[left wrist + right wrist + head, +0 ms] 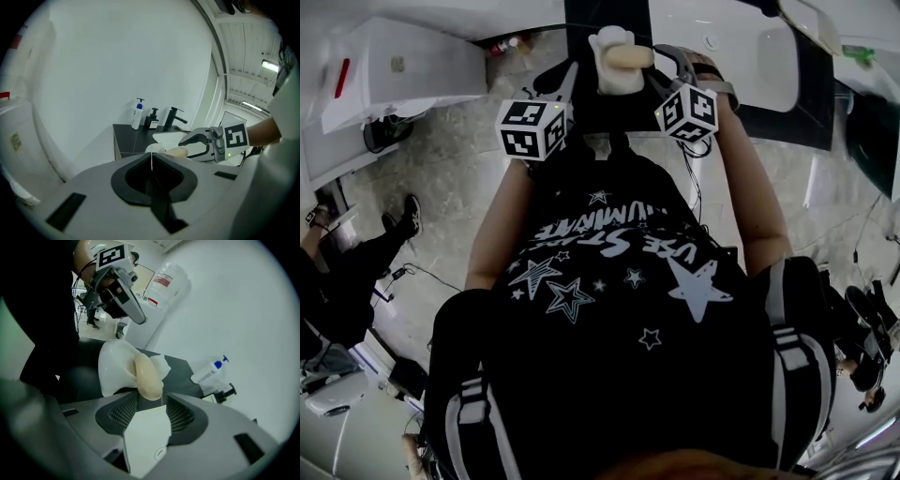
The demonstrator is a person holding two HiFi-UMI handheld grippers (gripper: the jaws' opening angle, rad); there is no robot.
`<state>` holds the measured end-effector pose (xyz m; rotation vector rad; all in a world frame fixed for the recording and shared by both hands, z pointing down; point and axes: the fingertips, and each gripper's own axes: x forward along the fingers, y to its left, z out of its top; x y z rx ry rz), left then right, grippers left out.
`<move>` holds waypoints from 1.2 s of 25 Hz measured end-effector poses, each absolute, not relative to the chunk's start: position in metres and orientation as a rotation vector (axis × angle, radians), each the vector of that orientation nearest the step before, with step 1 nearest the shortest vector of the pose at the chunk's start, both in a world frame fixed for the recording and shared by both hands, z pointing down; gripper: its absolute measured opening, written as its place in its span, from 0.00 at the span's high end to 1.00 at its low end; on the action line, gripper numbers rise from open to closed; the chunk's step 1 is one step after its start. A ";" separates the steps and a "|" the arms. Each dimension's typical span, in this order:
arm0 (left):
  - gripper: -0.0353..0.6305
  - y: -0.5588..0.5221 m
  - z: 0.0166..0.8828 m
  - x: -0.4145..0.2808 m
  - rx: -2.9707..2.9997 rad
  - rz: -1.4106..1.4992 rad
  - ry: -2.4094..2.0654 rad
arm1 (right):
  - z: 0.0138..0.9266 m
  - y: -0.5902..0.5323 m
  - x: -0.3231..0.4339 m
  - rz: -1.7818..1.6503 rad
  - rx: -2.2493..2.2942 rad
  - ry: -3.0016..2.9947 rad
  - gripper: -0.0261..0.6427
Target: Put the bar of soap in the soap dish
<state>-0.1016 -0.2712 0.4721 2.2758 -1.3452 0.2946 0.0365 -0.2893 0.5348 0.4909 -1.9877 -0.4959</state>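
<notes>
The right gripper (150,400) has its jaws fully apart and clamps nothing. The near end of the soap (147,373) sits between the jaw tips, and the pads flank it without pressing on it. The soap is a pale tan oval bar. It rests in the hollow of the white dish (112,366), against the dish's raised wall.

The left gripper (151,158) has its jaws closed together, with only a hairline pale seam between them. No held item can be made out there. Its tips point at the dish from the side opposite the right gripper. In the head view they end just beside the dish's left edge; contact cannot be confirmed.

The dish is over the black counter (180,369). Farther along the counter are a white basin (164,137) and a black tap (174,117). Beside the tap stand a black dispenser (152,119) and a white bottle (137,114) with a blue pump, against the white wall (117,61).
</notes>
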 end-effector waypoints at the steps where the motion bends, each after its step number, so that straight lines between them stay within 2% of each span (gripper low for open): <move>1: 0.92 -0.270 0.473 -0.101 2.272 0.297 -1.350 | 0.535 -0.291 0.035 -0.528 0.483 -1.986 0.67; 5: 0.92 -0.267 0.474 -0.098 2.258 0.299 -1.368 | 0.536 -0.292 0.030 -0.637 0.451 -1.989 0.67; 8: 0.92 -0.266 0.474 -0.099 2.253 0.294 -1.378 | 0.536 -0.291 0.027 -0.670 0.429 -1.974 0.73; 30: 0.92 -0.263 0.474 -0.092 2.314 0.276 -1.255 | 0.499 -0.258 0.004 -0.529 0.350 -1.822 0.78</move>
